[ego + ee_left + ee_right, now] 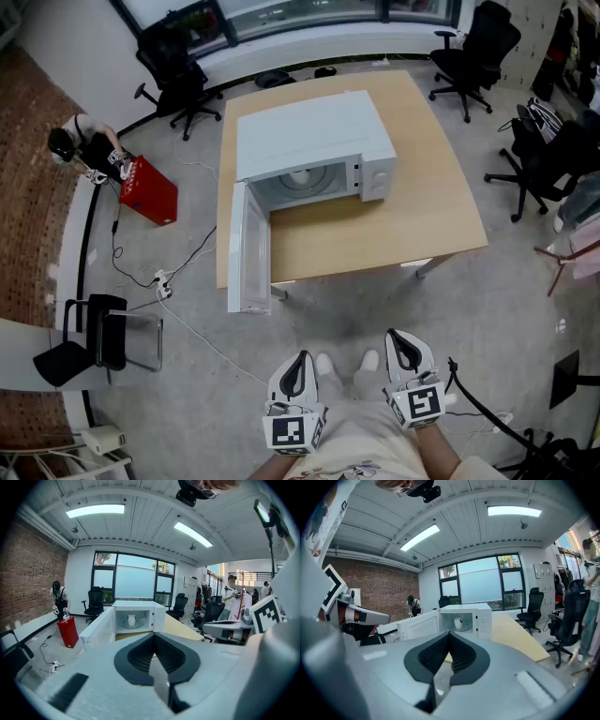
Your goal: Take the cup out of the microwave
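Observation:
A white microwave [314, 141] stands on a wooden table [422, 206], and its door [248, 248] hangs wide open past the table's front left edge. Inside, a small white cup [131, 619] stands upright on the turntable; the right gripper view shows the cup [458, 622] too. Both grippers hover low in front of me, well short of the table. My left gripper [298, 361] is shut with nothing in it, and my right gripper [401, 339] beside it is shut and empty as well. Both point toward the open microwave [140, 606].
A red box [148, 190] and a person [89, 145] are on the floor at the left. Cables [159, 281] trail from there toward me. Black office chairs [473, 47] ring the table, and another black chair [94, 333] stands at my near left. Bare grey floor lies between me and the table.

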### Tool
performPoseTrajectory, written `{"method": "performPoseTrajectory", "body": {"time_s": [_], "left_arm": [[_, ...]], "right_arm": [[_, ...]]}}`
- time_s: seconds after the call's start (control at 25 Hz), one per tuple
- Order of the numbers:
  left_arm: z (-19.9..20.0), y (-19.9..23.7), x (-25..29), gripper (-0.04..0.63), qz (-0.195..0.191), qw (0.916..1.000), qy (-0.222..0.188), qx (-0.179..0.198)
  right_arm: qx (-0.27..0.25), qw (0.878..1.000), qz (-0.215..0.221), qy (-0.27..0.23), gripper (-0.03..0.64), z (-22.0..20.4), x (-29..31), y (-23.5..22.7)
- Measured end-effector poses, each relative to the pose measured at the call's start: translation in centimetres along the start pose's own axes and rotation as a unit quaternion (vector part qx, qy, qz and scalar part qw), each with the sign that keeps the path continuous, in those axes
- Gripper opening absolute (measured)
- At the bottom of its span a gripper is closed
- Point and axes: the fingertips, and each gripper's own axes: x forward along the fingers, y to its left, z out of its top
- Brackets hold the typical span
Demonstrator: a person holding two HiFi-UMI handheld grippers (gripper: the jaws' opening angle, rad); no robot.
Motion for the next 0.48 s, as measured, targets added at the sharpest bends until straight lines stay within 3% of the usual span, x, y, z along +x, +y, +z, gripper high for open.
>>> {"method": "performPoseTrajectory", "body": {"time_s": [0.48], "left_arm": [[-0.9,-2.7,1.2,0.003,0.003,0.9998,0.006,-0.016]], "right_arm": [[-0.011,0.999,0.030,-0.003,0.005,-0.1,-0.6,-1.4]]}}
